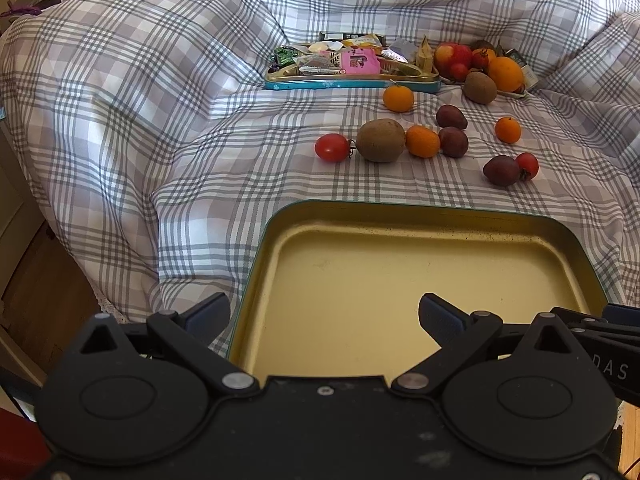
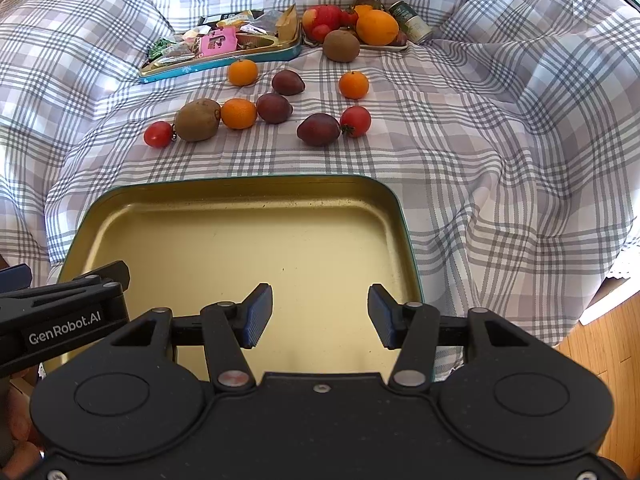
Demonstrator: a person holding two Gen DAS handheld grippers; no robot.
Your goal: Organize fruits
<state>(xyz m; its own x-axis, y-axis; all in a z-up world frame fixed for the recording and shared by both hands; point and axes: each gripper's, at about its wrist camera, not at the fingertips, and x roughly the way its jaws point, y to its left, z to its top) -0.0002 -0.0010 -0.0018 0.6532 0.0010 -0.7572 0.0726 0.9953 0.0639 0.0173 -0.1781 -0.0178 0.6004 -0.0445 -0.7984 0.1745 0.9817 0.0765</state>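
Observation:
An empty gold tin tray [image 1: 420,216] [image 2: 240,188] lies on the checked cloth close in front of both grippers. Beyond it loose fruit lies scattered: a kiwi [image 1: 380,140] [image 2: 197,119], tomatoes [image 1: 332,147] [image 2: 355,121], small oranges [image 1: 422,141] [image 2: 238,113] and dark plums [image 1: 501,170] [image 2: 318,129]. My left gripper [image 1: 324,316] is open and empty, its fingers straddling the tray's near left rim. My right gripper [image 2: 320,316] is open and empty above the tray's near right part.
A blue tin [image 1: 352,84] [image 2: 224,65] full of wrapped snacks sits at the back. Beside it a plate [image 2: 400,47] holds an apple, a large orange and a kiwi, with a can [image 2: 412,22] behind. Wood floor [image 2: 600,368] shows past the bed edge.

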